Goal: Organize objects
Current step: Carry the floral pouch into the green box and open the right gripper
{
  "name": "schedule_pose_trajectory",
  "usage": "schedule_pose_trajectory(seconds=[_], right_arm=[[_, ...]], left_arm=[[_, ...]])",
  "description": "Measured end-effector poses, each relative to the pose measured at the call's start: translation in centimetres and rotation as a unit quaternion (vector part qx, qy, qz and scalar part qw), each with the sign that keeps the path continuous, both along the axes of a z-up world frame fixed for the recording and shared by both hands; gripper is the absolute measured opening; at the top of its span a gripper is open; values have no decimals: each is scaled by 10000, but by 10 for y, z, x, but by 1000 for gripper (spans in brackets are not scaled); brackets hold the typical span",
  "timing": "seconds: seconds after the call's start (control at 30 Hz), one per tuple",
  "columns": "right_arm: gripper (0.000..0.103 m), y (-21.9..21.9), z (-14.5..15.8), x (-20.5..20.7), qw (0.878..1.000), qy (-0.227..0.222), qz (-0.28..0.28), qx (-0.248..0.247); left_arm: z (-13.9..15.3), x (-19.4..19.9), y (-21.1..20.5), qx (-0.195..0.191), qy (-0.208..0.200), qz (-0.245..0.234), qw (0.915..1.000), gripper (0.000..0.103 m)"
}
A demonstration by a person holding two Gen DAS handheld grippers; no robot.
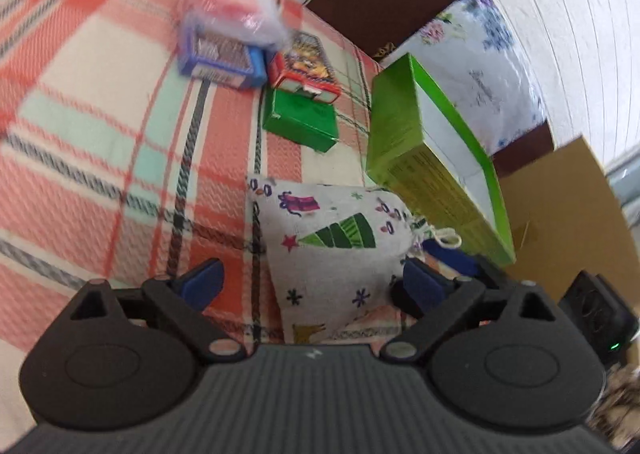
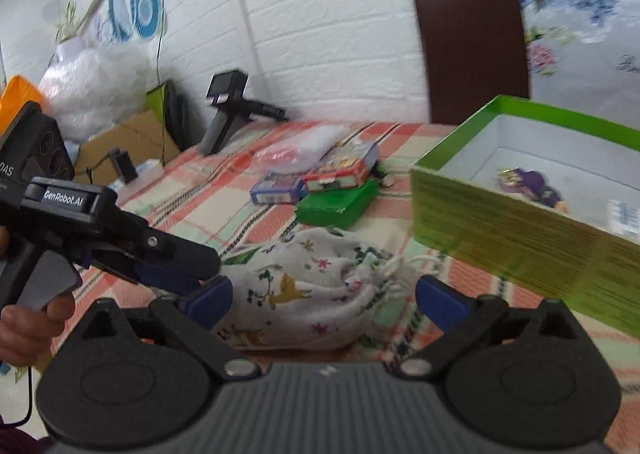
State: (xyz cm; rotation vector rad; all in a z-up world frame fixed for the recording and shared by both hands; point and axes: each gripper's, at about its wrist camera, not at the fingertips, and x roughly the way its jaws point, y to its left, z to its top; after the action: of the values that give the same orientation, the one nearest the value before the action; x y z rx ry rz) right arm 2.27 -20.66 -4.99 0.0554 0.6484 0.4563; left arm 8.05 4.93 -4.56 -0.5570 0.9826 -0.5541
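A white drawstring pouch [image 1: 332,254] printed with trees and deer lies on the plaid tablecloth [image 1: 100,158]. My left gripper [image 1: 314,283] is open, its blue pads on either side of the pouch's near end. My right gripper [image 2: 324,300] is open too, straddling the same pouch [image 2: 312,282] at its tied neck. An open green box [image 2: 520,234] with a white inside stands to the right, holding a purple item [image 2: 532,184]. Beyond the pouch lie a blue card box [image 1: 220,58], a red card box [image 1: 304,66], a flat green box [image 1: 300,122] and a clear plastic bag [image 1: 236,10].
A brown chair back [image 2: 472,46] and a floral cushion [image 1: 472,66] stand behind the table by the white brick wall. A spare black gripper tool [image 2: 224,114] stands at the far table edge. Cardboard [image 1: 568,214] and a white plastic sack [image 2: 92,78] lie beside the table.
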Motion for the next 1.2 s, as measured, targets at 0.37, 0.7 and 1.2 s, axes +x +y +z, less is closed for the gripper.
schedule_pose_trajectory(seconds=[0.37,0.7,1.2], right_arm=[[51,-19,33,-15,9951,-822,-83,540],[53,-132,56,36,9764,-1053,-1689,834],[89,-160,37,22,9195,-1383,-3673,199]], left_arm=[[67,15,-60,-10,-969,-956,9907,69],[81,96,-197,98,-1441,-1915,9708,69],[71,96,-242,1437,-1998,-1413,9589,73]])
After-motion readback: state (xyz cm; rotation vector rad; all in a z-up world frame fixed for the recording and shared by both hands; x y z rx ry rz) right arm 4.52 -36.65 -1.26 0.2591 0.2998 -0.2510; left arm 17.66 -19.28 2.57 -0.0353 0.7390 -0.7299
